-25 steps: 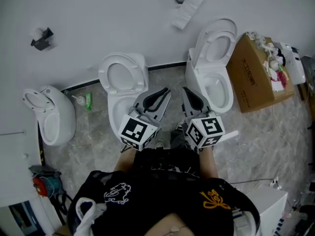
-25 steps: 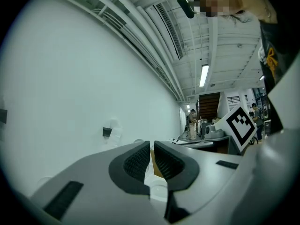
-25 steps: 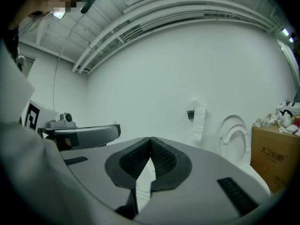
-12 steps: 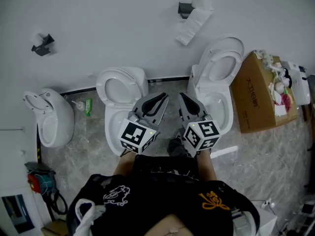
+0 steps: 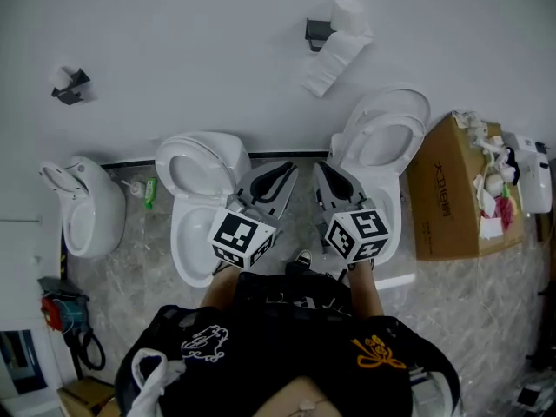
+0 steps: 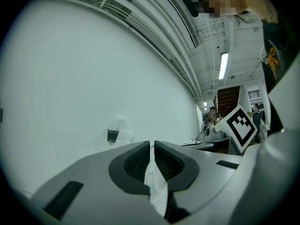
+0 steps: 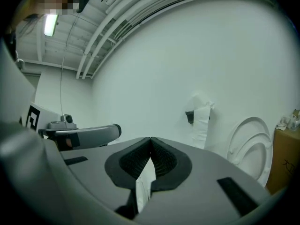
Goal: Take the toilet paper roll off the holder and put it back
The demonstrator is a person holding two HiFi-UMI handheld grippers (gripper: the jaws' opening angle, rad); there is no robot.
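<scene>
White ceramic toilets number three: a left toilet (image 5: 87,211), a middle toilet (image 5: 187,237) and a right toilet (image 5: 382,142), all set along the wall. Wall holders number two: a far holder (image 5: 69,85) at the left, and the holder (image 5: 318,30) that carries the toilet paper roll (image 5: 346,13), with a tail of paper hanging down. One cardboard box (image 5: 447,194) bears dark print, too small to read. Each marker cube shows black-and-white squares and no text. The left claw (image 5: 289,168) and the right claw (image 5: 321,168) are both pressed together, with nothing pinched. The toilet paper roll sits on its holder, well apart from both claws, higher up the wall beyond them. It lies left of the jaw line in the left gripper view and right of it in the right gripper view.
</scene>
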